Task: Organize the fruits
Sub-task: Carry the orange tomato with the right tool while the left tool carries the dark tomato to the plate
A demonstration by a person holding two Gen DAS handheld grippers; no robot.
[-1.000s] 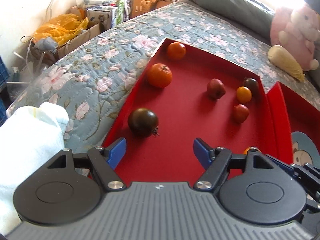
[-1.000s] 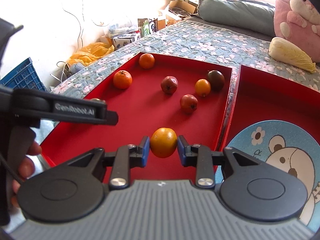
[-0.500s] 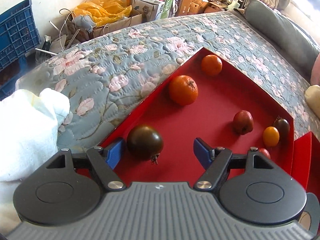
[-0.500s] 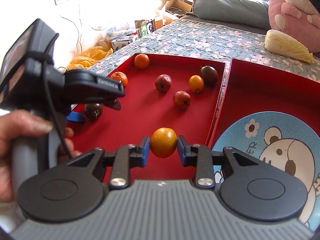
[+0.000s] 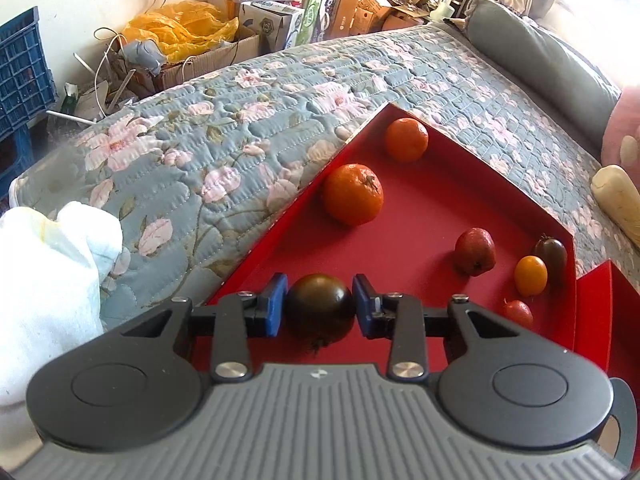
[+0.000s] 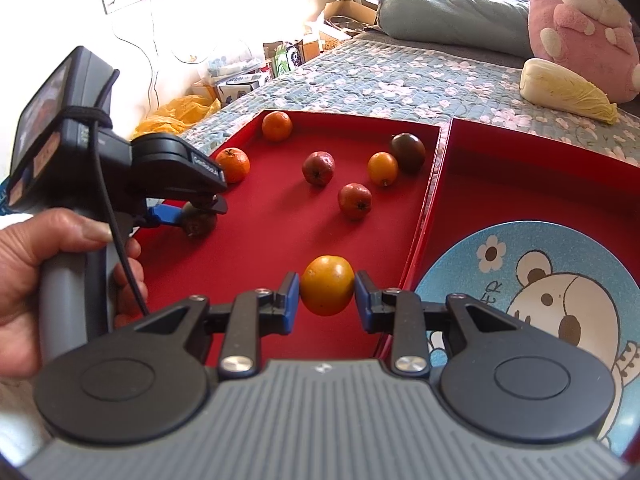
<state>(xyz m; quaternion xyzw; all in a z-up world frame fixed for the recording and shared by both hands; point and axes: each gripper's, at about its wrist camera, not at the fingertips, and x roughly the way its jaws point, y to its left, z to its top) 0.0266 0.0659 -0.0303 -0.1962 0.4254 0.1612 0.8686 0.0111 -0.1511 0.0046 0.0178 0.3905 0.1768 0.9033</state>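
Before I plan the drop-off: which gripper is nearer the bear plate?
Right. The right gripper, holding an orange fruit, sits beside the bear plate; the left gripper is across the tray.

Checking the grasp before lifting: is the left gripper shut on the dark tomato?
Shut. The left gripper has both blue pads against the dark tomato's sides, inside the red tray.

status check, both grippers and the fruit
Left gripper shut on dark tomato. Right gripper shut on yellow-orange fruit. Bear plate unobstructed.
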